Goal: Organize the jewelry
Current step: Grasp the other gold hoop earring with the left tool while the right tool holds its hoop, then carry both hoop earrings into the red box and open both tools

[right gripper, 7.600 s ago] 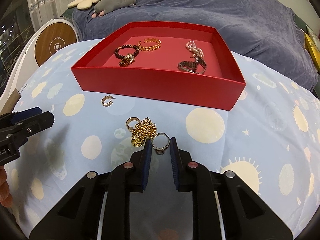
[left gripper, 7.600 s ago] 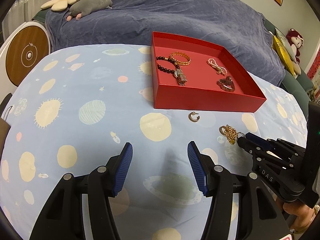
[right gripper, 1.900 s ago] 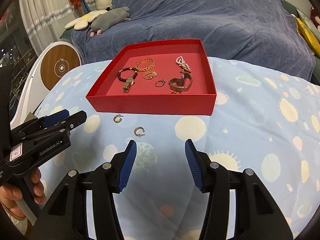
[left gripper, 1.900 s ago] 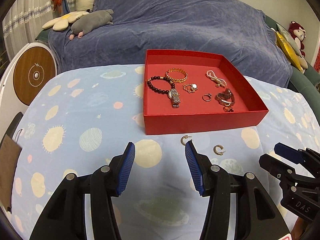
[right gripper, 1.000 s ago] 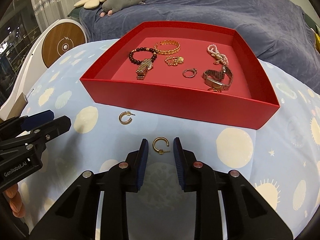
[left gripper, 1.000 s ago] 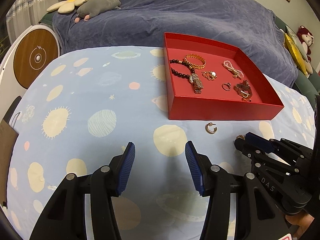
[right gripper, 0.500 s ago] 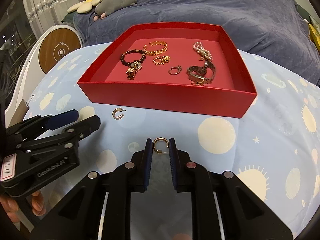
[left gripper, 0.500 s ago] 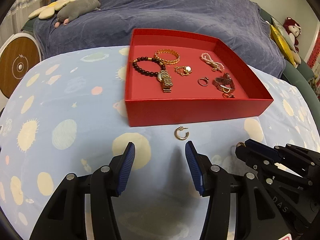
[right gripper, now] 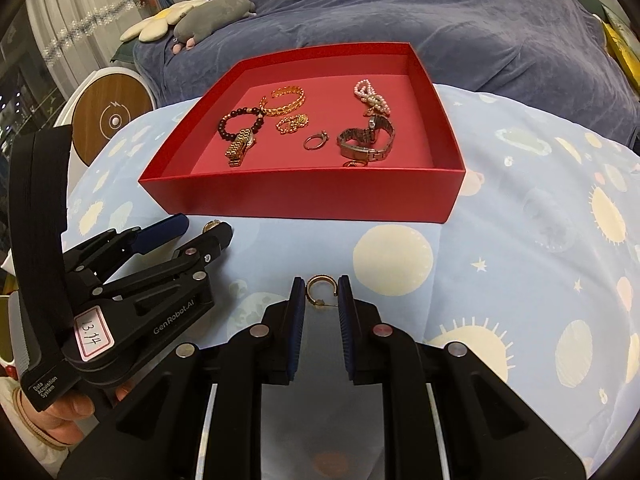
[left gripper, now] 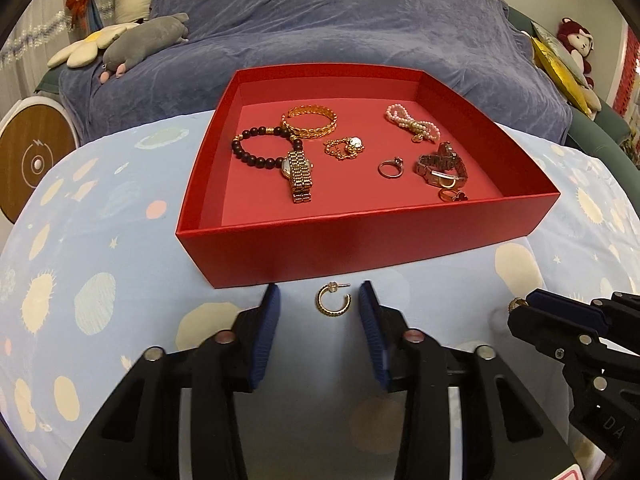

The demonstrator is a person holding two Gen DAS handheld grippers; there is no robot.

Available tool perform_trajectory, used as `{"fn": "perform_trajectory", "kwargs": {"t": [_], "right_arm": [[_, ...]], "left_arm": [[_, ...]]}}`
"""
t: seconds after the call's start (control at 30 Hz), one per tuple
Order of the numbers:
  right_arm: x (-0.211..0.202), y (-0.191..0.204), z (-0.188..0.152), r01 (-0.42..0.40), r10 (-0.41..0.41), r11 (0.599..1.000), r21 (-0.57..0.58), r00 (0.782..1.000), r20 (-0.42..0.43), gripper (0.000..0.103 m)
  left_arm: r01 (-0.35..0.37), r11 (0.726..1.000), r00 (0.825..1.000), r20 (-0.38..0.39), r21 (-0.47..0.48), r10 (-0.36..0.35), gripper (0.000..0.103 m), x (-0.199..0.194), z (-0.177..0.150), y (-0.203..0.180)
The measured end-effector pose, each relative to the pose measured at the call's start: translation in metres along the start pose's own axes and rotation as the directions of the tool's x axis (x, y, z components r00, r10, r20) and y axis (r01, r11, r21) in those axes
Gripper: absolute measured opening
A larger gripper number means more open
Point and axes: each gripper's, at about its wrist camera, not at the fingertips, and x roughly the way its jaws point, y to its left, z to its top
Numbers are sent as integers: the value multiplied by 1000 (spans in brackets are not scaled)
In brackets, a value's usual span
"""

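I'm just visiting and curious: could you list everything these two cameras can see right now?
Red box: one, on the patterned blue cloth.
Jewelry in box: gold bangle, dark bead bracelet, gold watch, gold chain, pearl bracelet, ring, silver watch.
Hoop earrings: two, gold; one between the closing left gripper pads, one clamped in the right gripper.
Plush toys: behind, on blue cover.
Hand: holding left gripper.

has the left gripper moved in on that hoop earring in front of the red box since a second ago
Yes. The left gripper has come forward toward the red box; the hoop earring now lies between its closing jaws, untouched.
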Motion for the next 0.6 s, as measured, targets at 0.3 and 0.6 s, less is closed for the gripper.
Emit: {"fn": "perform_trajectory", "kwargs": {"t": [0.3,0.6], "right_arm": [[-5,1,1,-2,2,1000,1,1000,13,16],[-33,-2,16,-26,25,1000,7,997,80,16]], "left_arm": [[26,1000,1000,-5,-6,-26,14,-9,-3,1],[125,991,990,72,-37,-122,14,-54,21,-1]]}}
